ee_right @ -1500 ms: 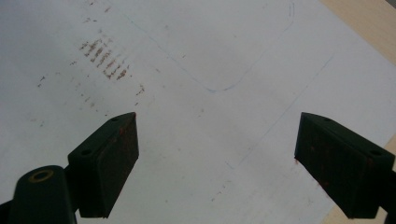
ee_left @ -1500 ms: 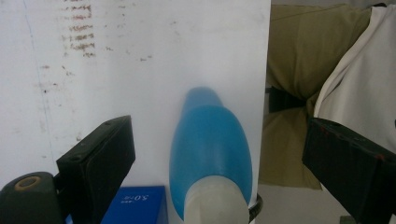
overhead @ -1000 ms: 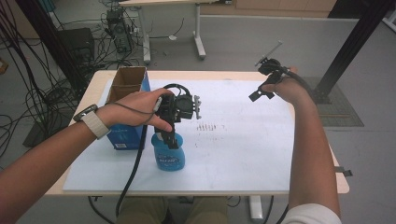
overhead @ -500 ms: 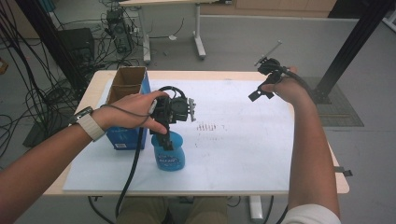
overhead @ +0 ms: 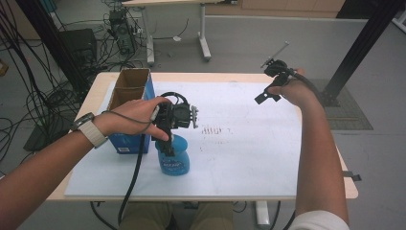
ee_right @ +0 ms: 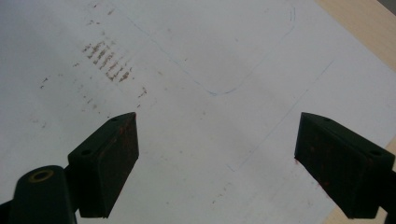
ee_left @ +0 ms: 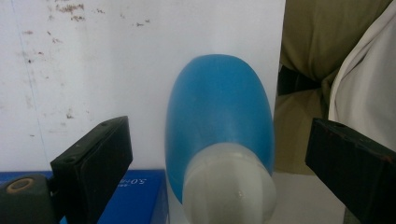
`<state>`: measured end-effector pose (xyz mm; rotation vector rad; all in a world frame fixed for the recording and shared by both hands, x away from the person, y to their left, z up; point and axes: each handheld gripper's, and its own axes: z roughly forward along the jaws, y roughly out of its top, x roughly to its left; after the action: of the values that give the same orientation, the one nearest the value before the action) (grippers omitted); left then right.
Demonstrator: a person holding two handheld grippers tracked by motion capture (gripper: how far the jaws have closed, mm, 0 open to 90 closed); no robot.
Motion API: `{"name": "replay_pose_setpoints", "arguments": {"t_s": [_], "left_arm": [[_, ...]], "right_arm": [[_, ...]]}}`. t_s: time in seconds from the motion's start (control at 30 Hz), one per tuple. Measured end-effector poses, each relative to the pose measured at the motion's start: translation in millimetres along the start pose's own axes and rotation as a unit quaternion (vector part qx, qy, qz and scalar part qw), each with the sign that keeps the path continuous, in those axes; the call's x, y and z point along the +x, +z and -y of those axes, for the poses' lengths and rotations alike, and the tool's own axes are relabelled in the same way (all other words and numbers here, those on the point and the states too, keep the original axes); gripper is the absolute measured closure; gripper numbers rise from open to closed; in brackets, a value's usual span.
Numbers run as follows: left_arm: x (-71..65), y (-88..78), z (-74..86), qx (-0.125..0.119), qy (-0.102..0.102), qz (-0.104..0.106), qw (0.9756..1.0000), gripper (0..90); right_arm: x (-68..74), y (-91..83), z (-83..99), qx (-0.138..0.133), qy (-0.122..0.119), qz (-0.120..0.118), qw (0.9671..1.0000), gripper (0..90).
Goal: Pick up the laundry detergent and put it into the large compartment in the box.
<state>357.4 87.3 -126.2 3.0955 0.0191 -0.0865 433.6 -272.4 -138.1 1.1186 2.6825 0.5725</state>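
Left tongs (ee_left: 219, 154) gape wide, having just opened, around the blue bottle's (ee_left: 219, 121) white cap (ee_left: 229, 186), untouching; right tongs (ee_right: 217, 158) open, empty.

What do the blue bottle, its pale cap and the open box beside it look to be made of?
Blue bottle: likely plastic, smooth with a soft sheen and rounded moulded shoulders. Its cap: seemingly whitish, slightly translucent plastic, matte. Open box: cardboard, brown raw inside walls, printed blue outside.

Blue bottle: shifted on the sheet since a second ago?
No. The blue bottle stands beside the blue box, same spot as before, below the rust marks.
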Motion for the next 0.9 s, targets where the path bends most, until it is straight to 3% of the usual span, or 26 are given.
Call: {"name": "replay_pose_setpoints", "arguments": {"t_s": [0.9], "left_arm": [[-3.8,13.9,2.2,0.004,-0.001,-0.013,0.9999,8.0]], "right_arm": [[3.4,-0.4,-0.5,-0.003,-0.003,0.001,1.0,13.7]]}}
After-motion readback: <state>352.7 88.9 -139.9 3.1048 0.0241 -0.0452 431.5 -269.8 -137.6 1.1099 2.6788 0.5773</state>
